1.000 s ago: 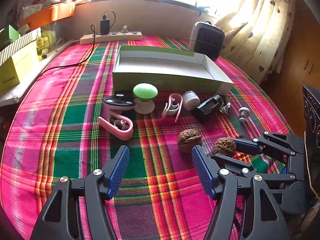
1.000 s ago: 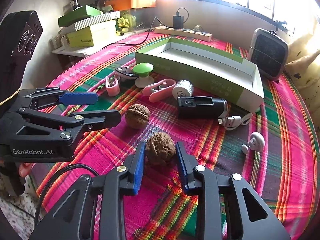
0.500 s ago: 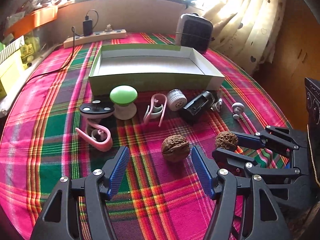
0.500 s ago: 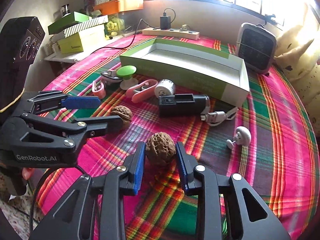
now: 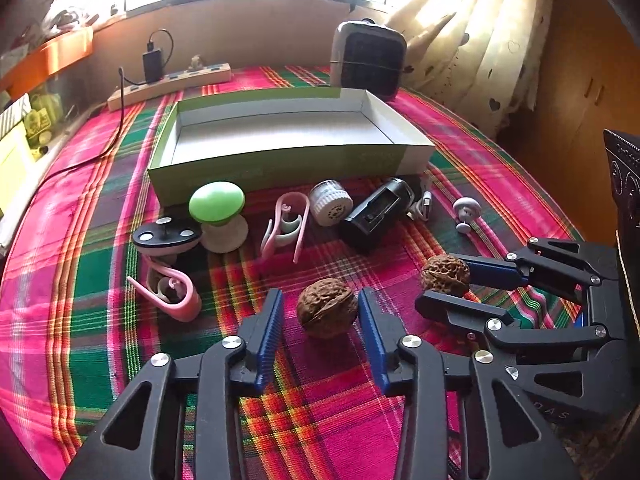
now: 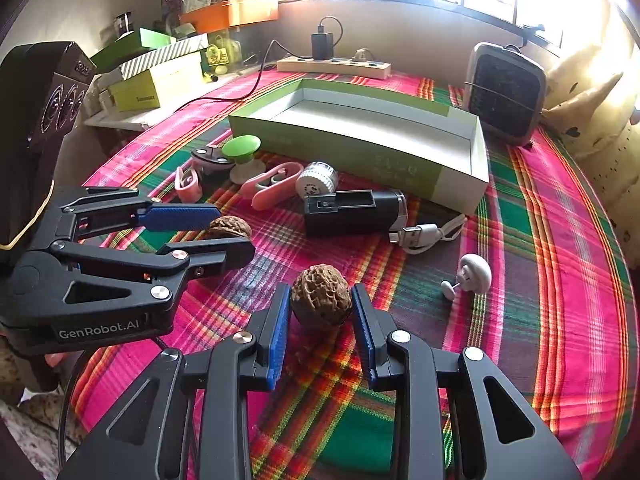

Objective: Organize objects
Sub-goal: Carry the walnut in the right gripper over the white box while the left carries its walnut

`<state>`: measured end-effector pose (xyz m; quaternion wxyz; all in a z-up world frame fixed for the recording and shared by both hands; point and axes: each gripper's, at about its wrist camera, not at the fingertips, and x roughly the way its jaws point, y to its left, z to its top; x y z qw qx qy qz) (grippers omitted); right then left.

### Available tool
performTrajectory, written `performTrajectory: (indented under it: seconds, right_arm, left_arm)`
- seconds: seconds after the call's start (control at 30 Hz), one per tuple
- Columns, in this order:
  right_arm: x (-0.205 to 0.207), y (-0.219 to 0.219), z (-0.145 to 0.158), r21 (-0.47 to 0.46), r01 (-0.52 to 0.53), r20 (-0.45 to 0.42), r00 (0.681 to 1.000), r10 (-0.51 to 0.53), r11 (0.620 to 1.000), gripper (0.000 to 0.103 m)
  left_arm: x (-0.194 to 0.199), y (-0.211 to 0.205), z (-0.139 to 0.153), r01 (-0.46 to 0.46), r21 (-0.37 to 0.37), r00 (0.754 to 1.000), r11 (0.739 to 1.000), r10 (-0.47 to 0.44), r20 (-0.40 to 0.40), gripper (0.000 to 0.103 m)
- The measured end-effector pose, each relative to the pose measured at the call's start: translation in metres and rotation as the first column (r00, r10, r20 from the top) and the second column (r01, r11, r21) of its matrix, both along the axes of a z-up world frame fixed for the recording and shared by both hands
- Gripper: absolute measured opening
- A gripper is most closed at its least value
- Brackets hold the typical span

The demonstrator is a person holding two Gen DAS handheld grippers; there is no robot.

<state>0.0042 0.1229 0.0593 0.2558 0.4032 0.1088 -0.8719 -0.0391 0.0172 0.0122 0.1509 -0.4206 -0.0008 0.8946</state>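
Observation:
My right gripper (image 6: 320,316) is shut on a walnut (image 6: 321,295) and holds it above the plaid tablecloth; it also shows in the left wrist view (image 5: 444,275). My left gripper (image 5: 320,322) is open around a second walnut (image 5: 327,307) that lies on the cloth, with small gaps on both sides. That walnut shows in the right wrist view (image 6: 231,227) between the left fingers. An empty green-and-white box (image 5: 280,168) stands behind, also in the right wrist view (image 6: 360,148).
Between walnuts and box lie a green-topped knob (image 5: 218,208), pink clips (image 5: 286,224), a black oval piece (image 5: 166,234), a white cylinder (image 5: 331,208), a black device (image 5: 376,212) with cable, and a white hook (image 5: 466,212). A heater (image 5: 368,60) and power strip (image 5: 168,86) stand behind.
My left gripper has moved forward and right, come around the second walnut and narrowed its opening. My right gripper has lifted its walnut slightly.

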Motion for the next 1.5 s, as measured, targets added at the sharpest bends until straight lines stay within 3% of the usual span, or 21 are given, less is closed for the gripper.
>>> performTrajectory:
  seconds: [0.37,0.8,1.2,1.5]
  right_arm:
    - [-0.002,0.001,0.001,-0.001,0.000,0.001,1.000,0.000,1.000,0.032]
    - [-0.016,0.002,0.021,-0.027,0.017,-0.037,0.999,-0.018,0.999,0.032]
    - [-0.059,-0.006,0.046,-0.049,0.021,-0.075,0.997,-0.025,0.999,0.032]
    - [-0.107,-0.011,0.048,-0.051,0.048,-0.049,0.998,-0.051,0.998,0.032]
  left_arm:
    - [-0.003,0.000,0.001,-0.001,-0.001,1.000,1.000,0.001,0.004,0.029]
    - [-0.017,-0.010,0.024,-0.017,0.027,1.000,1.000,0.017,-0.025,0.029]
    - [-0.059,-0.023,0.046,-0.057,0.037,0.996,0.998,0.059,-0.062,0.029]
    - [-0.106,-0.036,0.043,-0.085,0.036,0.996,0.996,0.086,-0.034,0.029]
